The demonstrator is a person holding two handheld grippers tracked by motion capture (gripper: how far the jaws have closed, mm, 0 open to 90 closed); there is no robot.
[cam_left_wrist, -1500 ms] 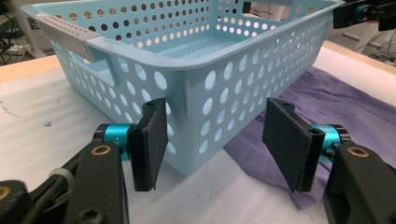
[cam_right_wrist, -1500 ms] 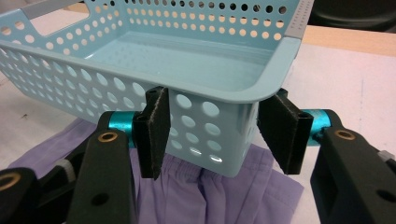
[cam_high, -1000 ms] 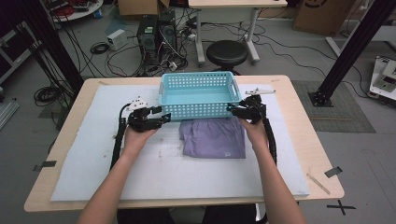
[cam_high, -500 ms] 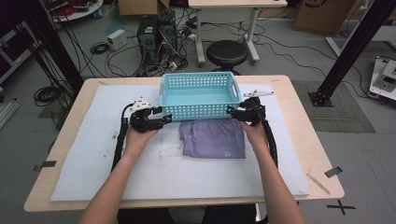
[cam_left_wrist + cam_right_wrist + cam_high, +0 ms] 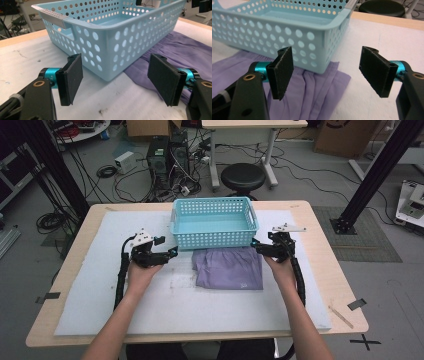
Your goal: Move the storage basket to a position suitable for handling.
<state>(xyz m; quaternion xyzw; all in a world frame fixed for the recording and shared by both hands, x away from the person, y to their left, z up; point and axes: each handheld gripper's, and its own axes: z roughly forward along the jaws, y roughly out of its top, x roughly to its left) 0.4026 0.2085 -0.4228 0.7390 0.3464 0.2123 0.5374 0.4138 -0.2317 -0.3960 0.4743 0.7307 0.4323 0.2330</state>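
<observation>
Jaws of left gripper (image 5: 117,80) wide apart, clamped on nothing; bare pad between them, and past it, toward 12 o'clock in the left gripper view, the near left corner of basket (image 5: 110,37). Black pads (image 5: 72,75) clear of the basket wall, not touching it. Purple cloth (image 5: 175,50) at 2 o'clock in that view, tucked under the basket's near edge and reaching behind the right-hand pad.

Jaws of right gripper (image 5: 329,72) likewise wide apart, holding nothing. Between them, at 12 o'clock in the right gripper view, the basket's near right corner (image 5: 287,32), apart from both pads (image 5: 282,70). Cloth (image 5: 312,92) spread below and to 9 o'clock, its edge slipped under the basket; white pad (image 5: 387,37) bare toward 2 o'clock.

From the high view: left gripper (image 5: 167,254) at 9 o'clock of the cloth (image 5: 227,267), just off the basket's near left corner, held in the left hand (image 5: 140,272). Right gripper (image 5: 259,246) at 3 o'clock of the cloth, just beside the basket's near right corner, held in the right hand (image 5: 282,267). Basket (image 5: 215,237) empty, upright, at the far middle of the pad (image 5: 175,310); cloth flat against its near side at 6 o'clock. Pad over most of the wooden table (image 5: 330,270). Beyond the table at 12 o'clock, a black stool (image 5: 243,176) on the floor, with computer cases (image 5: 167,155) and loose cables at 11 o'clock.
</observation>
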